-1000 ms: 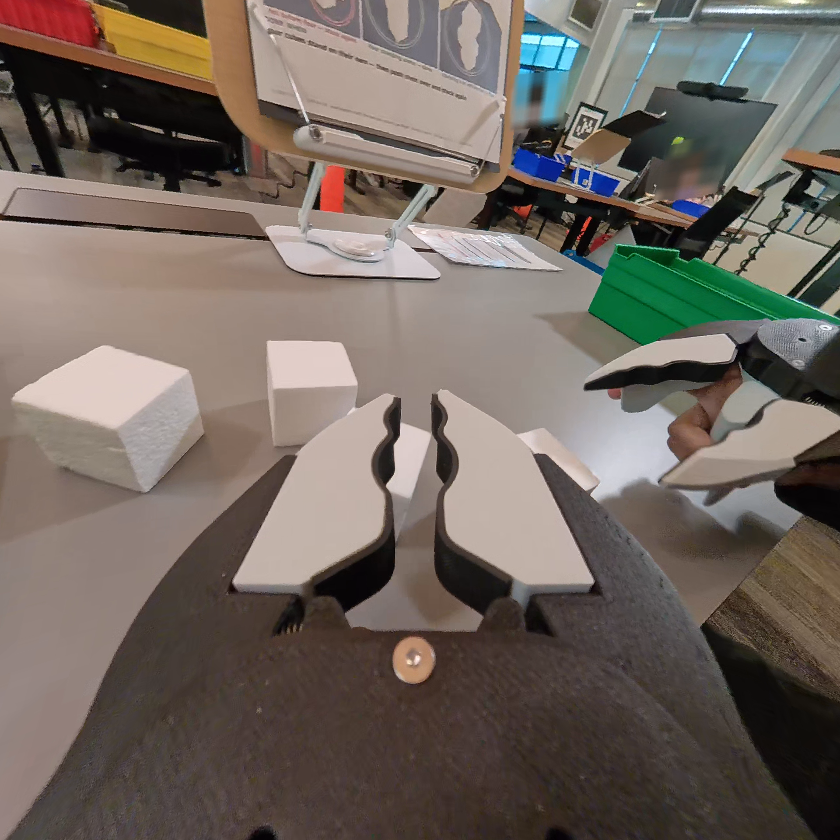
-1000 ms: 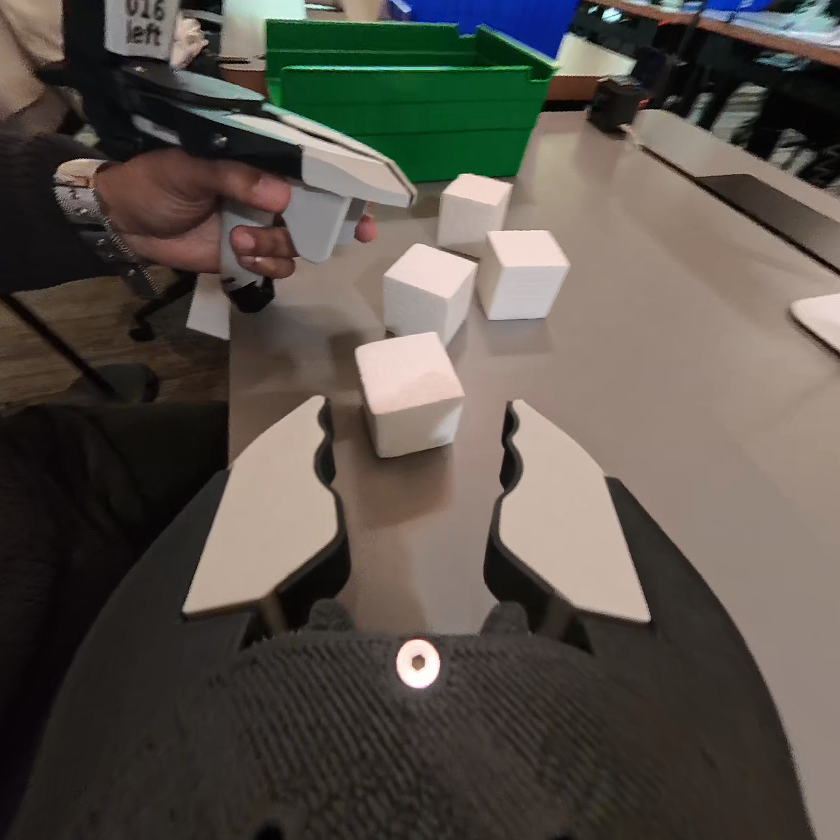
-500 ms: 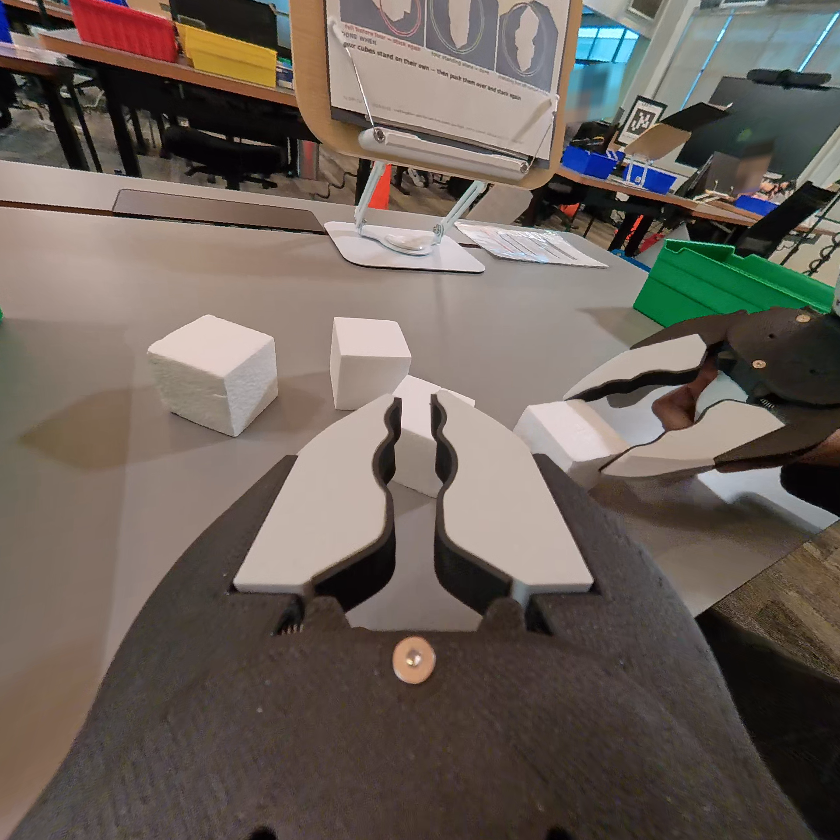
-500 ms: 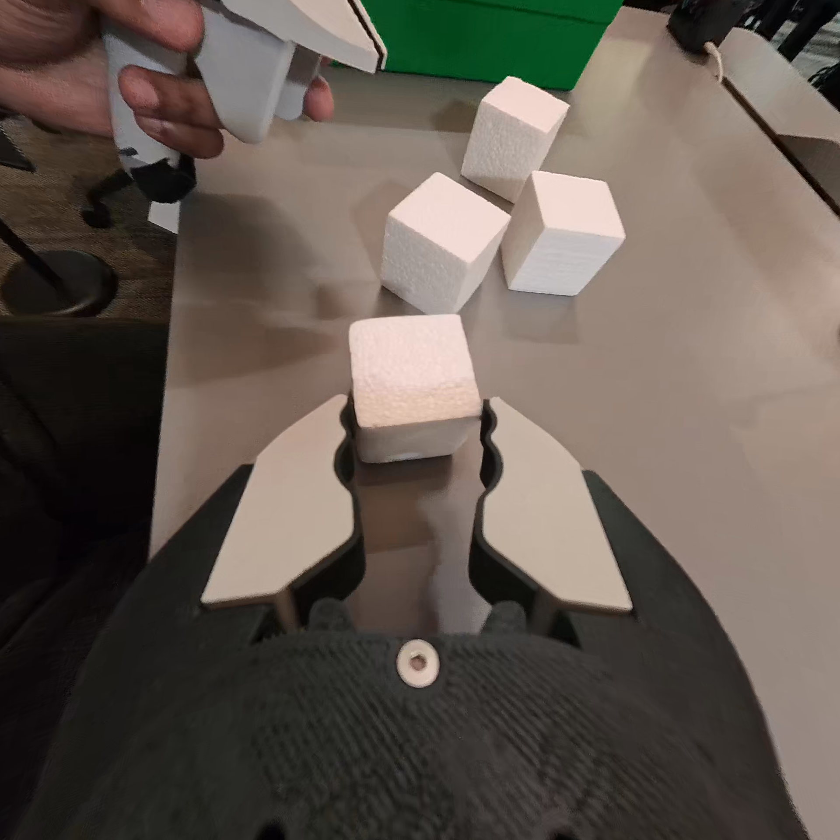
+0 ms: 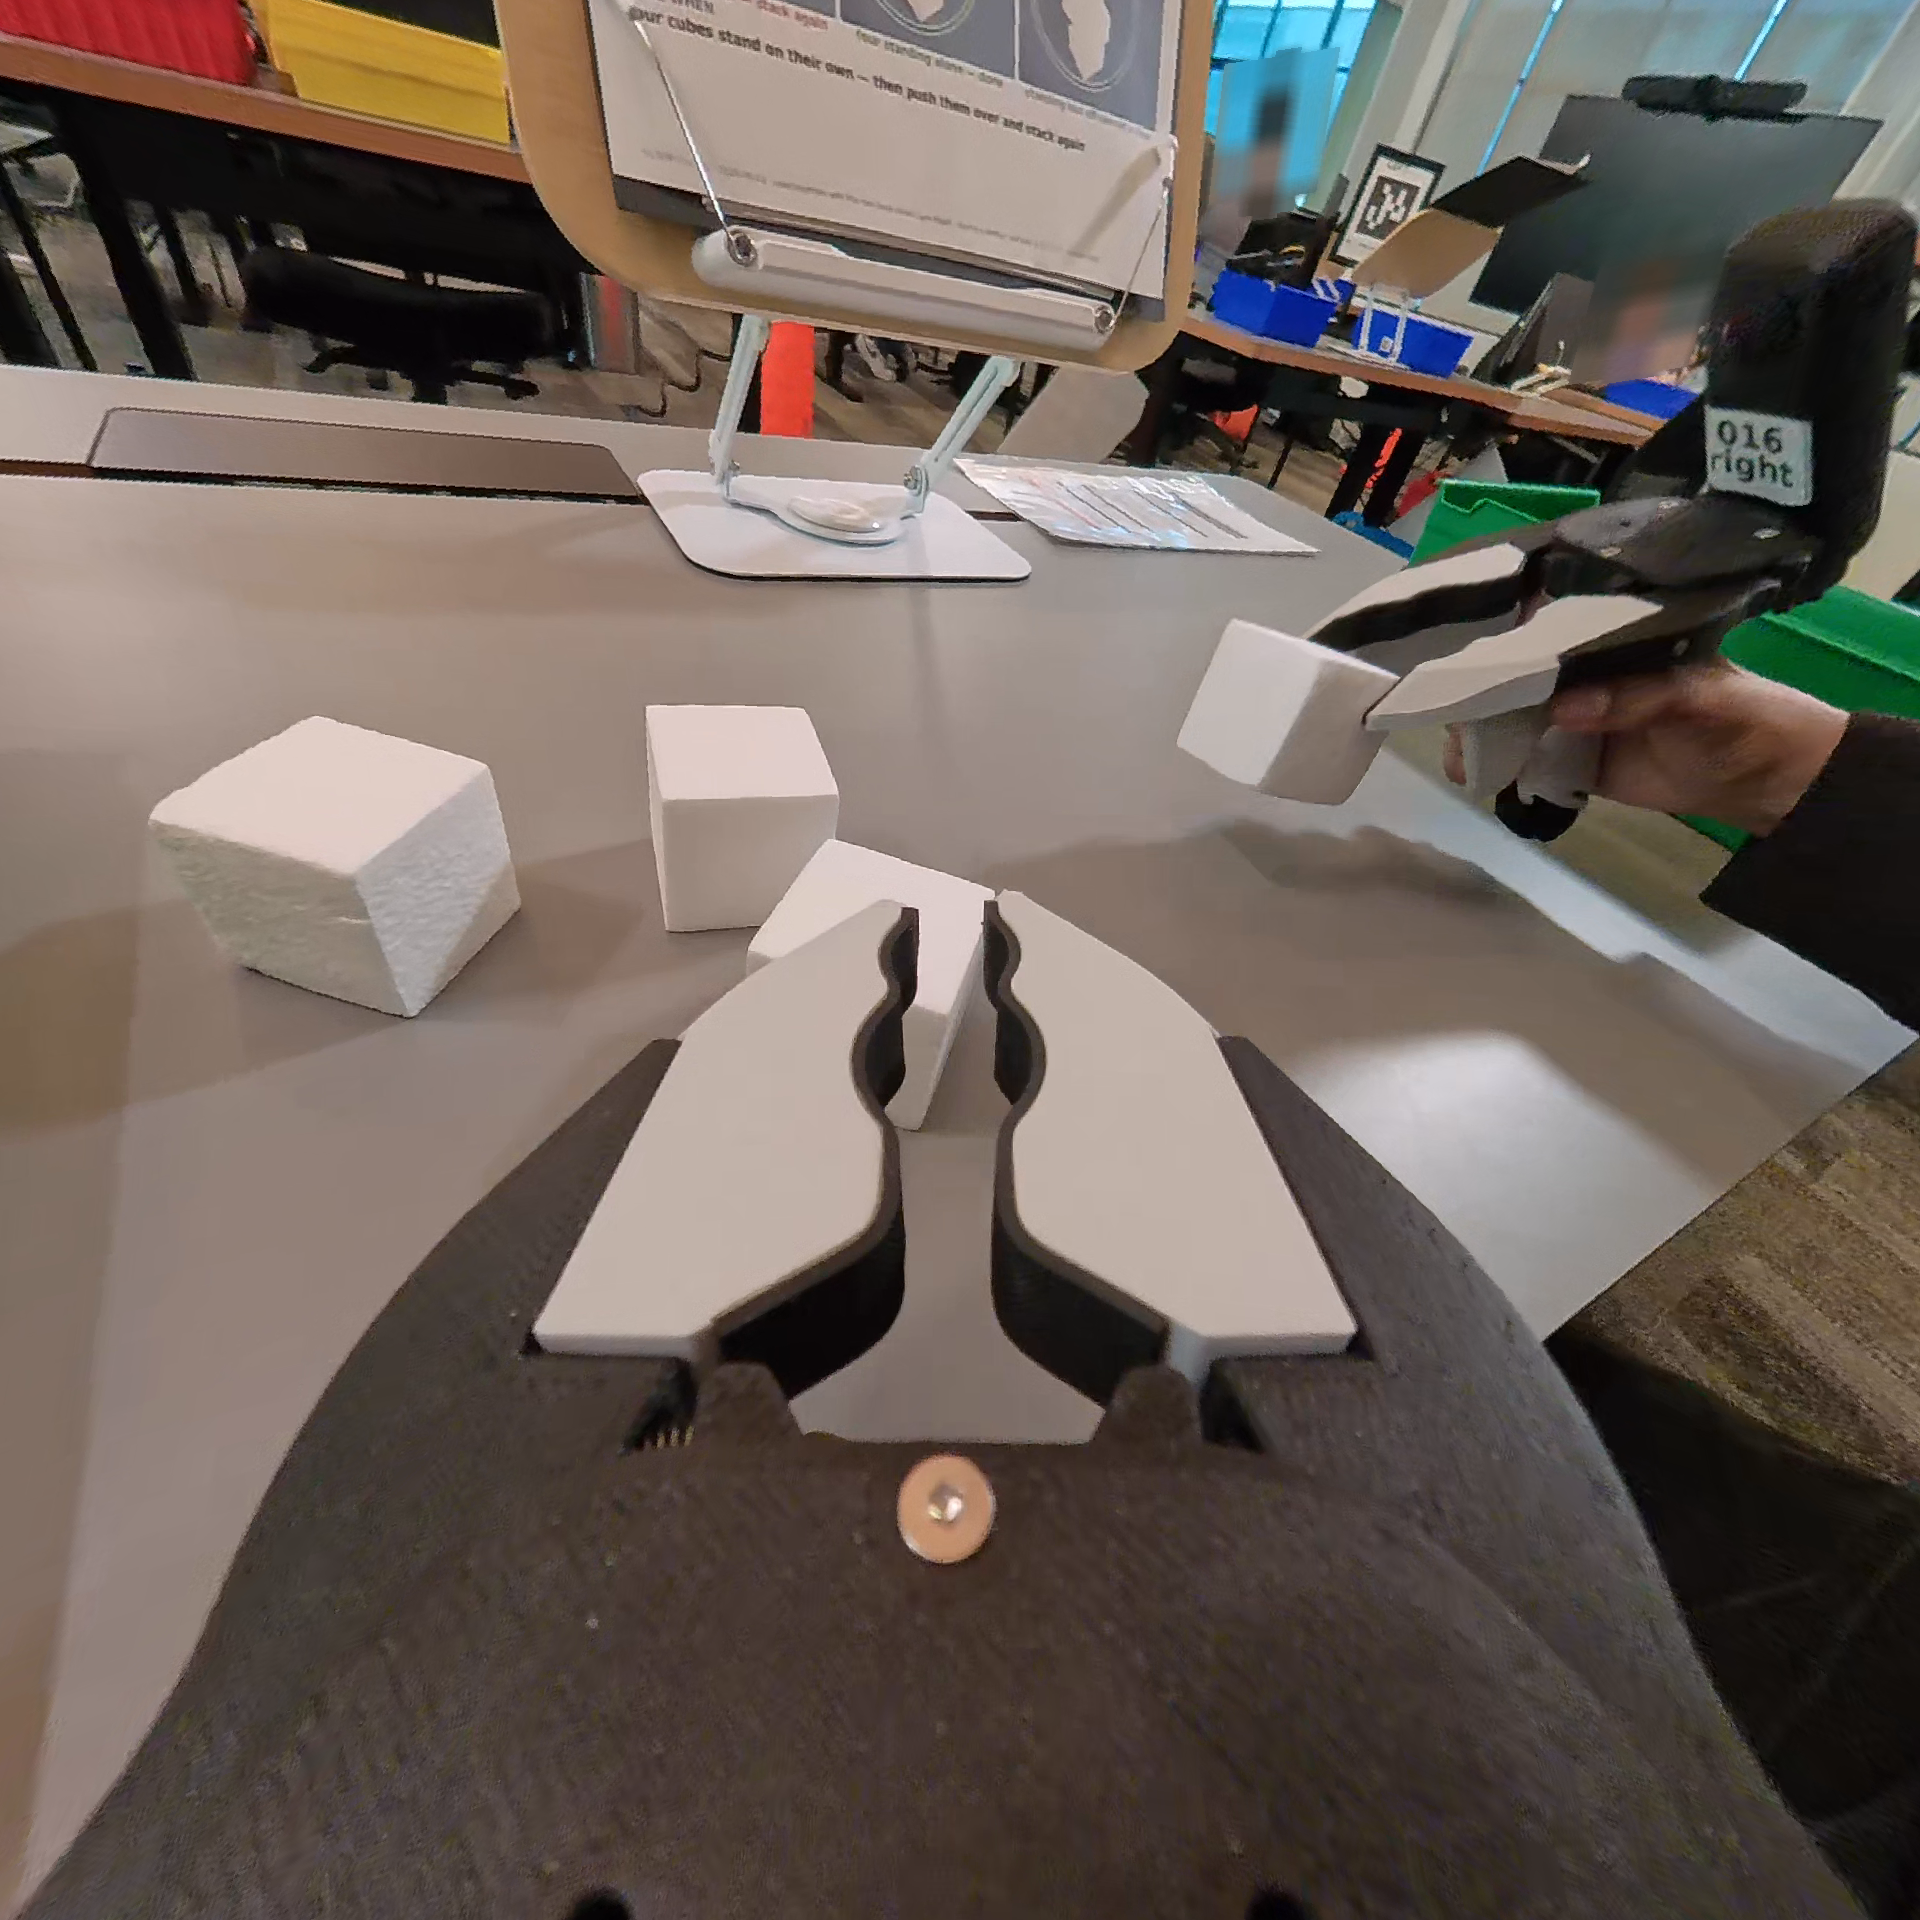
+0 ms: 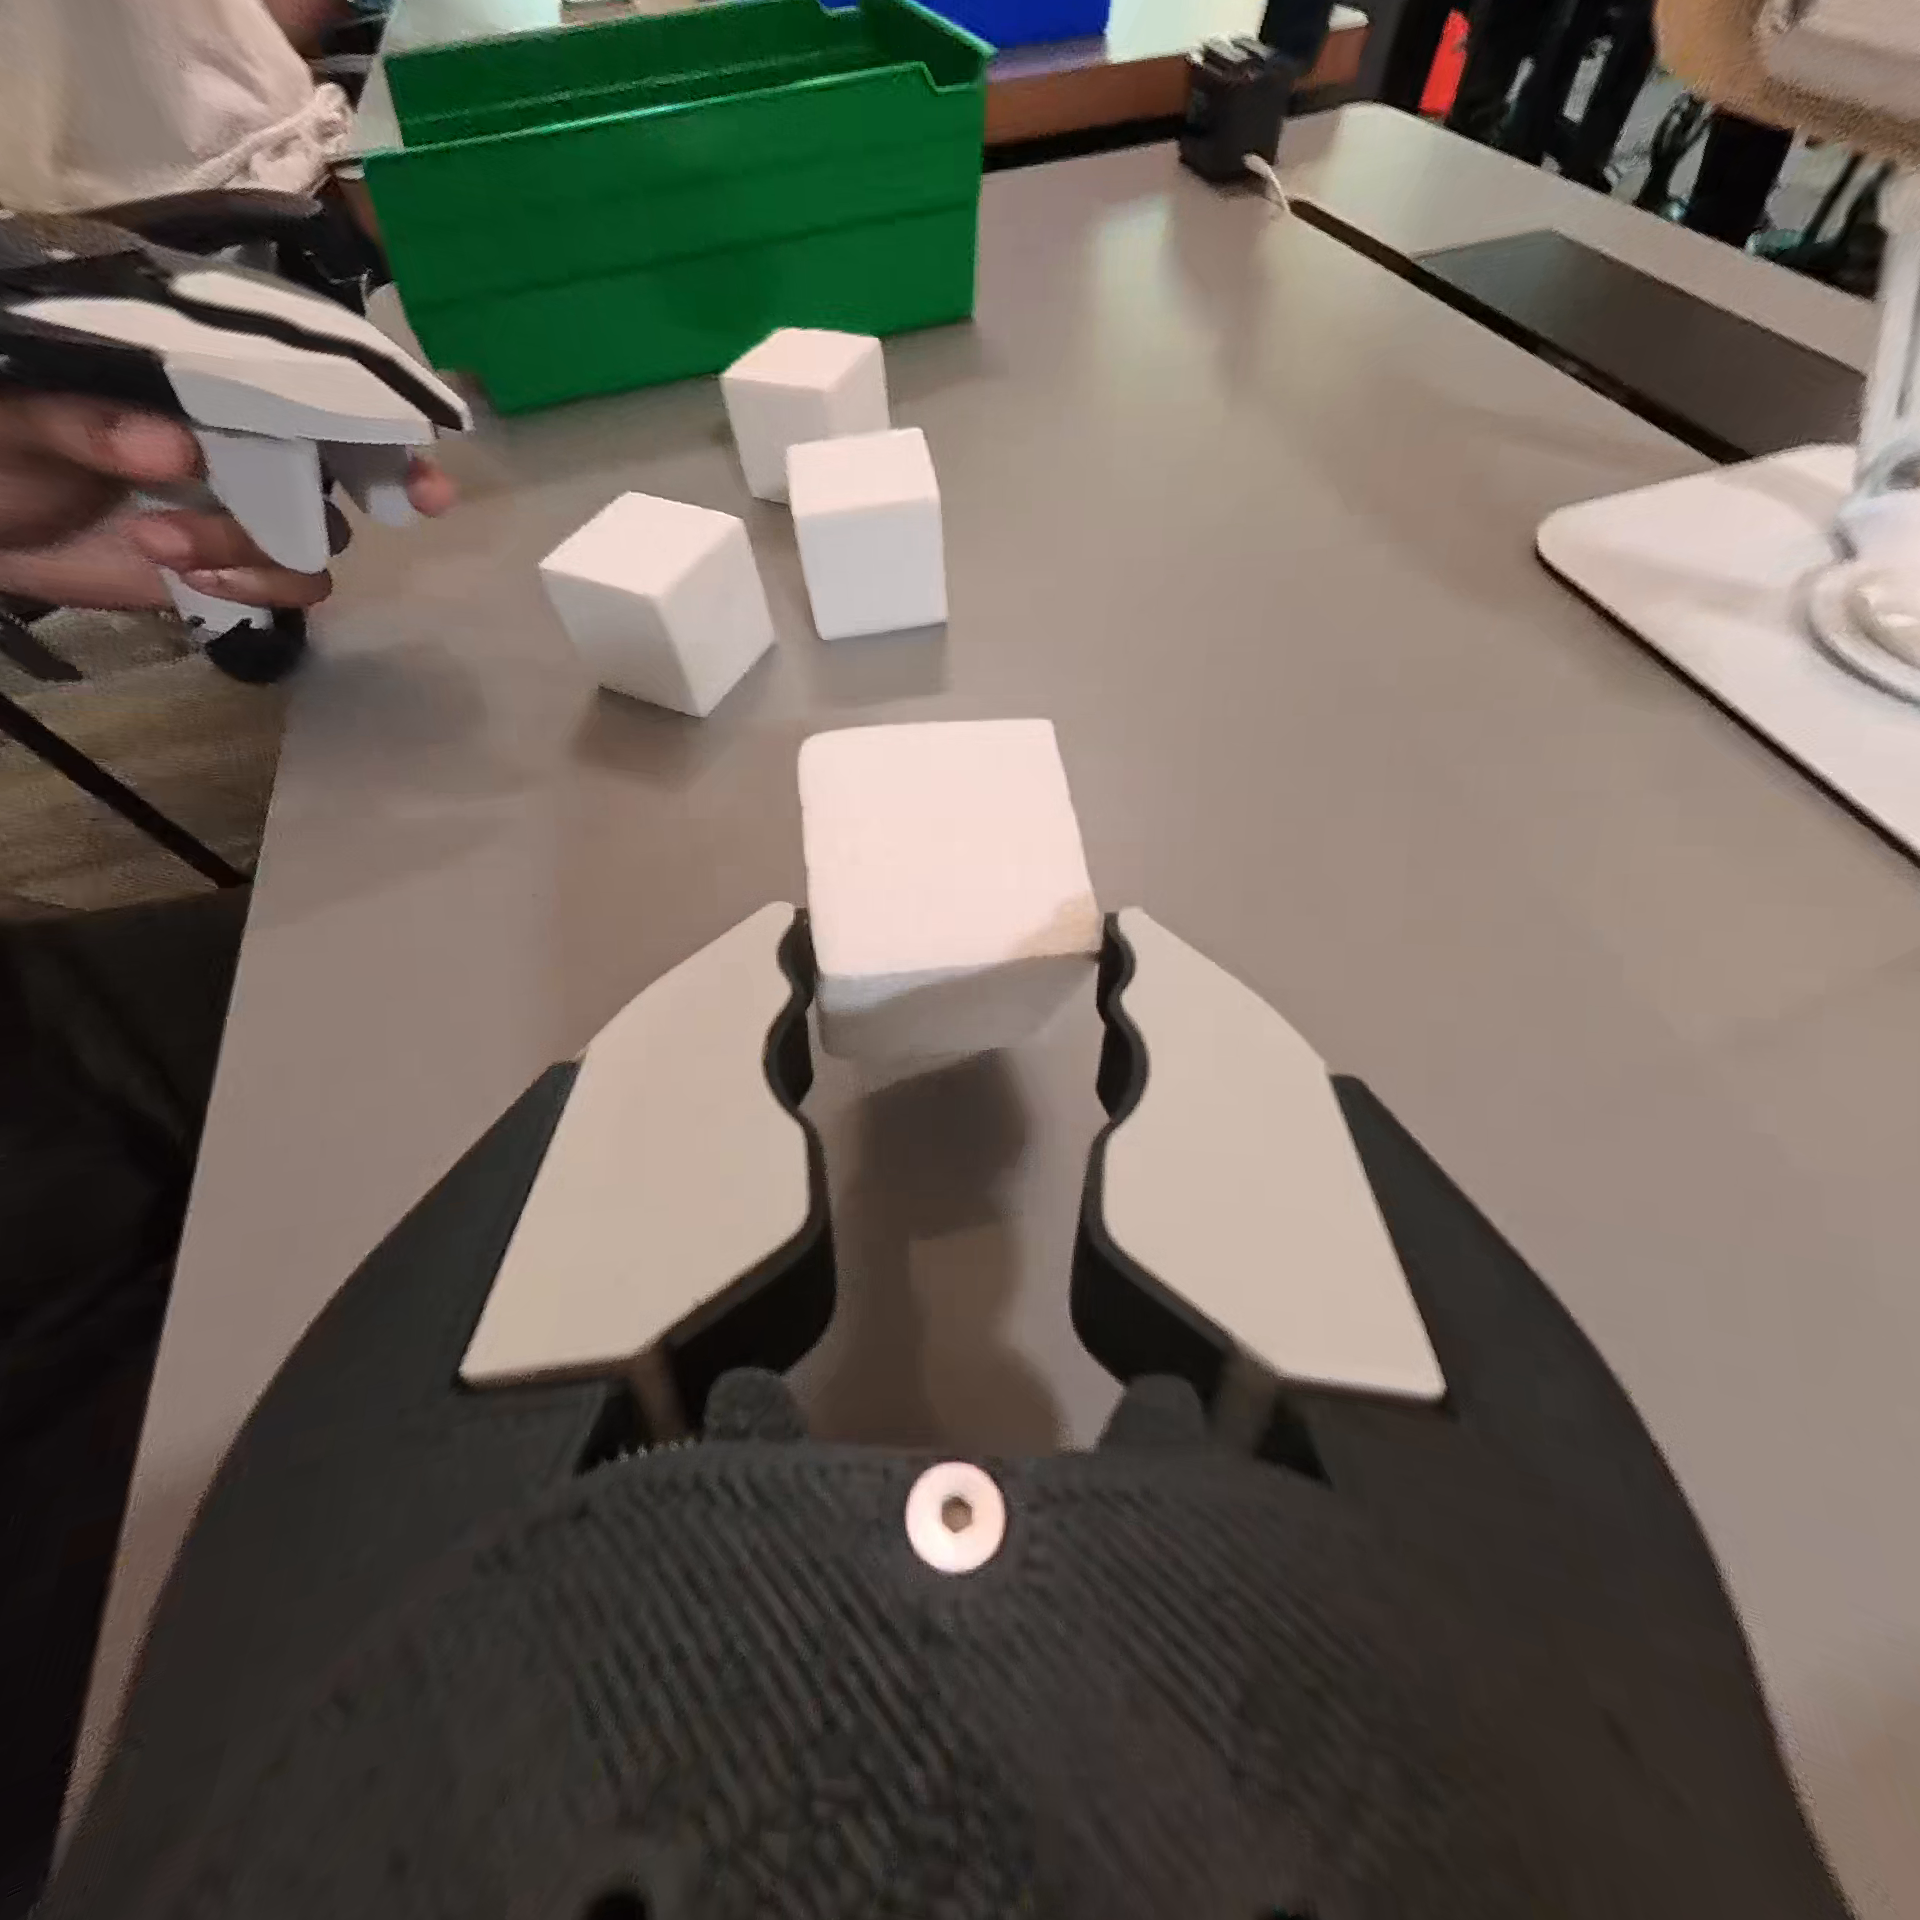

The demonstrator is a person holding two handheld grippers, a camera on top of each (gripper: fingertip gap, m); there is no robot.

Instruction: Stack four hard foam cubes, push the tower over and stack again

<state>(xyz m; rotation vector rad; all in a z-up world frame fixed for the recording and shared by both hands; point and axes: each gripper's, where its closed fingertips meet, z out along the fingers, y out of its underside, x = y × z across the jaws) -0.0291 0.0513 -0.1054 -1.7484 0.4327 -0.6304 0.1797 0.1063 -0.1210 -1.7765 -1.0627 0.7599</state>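
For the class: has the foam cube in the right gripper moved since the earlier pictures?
Yes. The foam cube, clamped in the right gripper, is now off the grey table, its shadow beneath it; earlier it sat on the table near the edge, right of the three other cubes.

The four foam cubes are plain white: one [image 6: 940, 883] in the right tool [image 6: 951, 935], three loose ones [image 5: 338, 862] [image 5: 740, 810] [image 5: 914, 956] on the flat grey surface [image 5: 1143, 727]. Both tools have pale grey fingers [image 6: 665, 1164] with black inner edges on a speckled black body; the left tool [image 5: 948, 925] looks the same. The bin [image 6: 675, 208] at the far left is bright green. The stand's base [image 5: 842, 530] is white, its board [image 5: 582, 177] tan wood.
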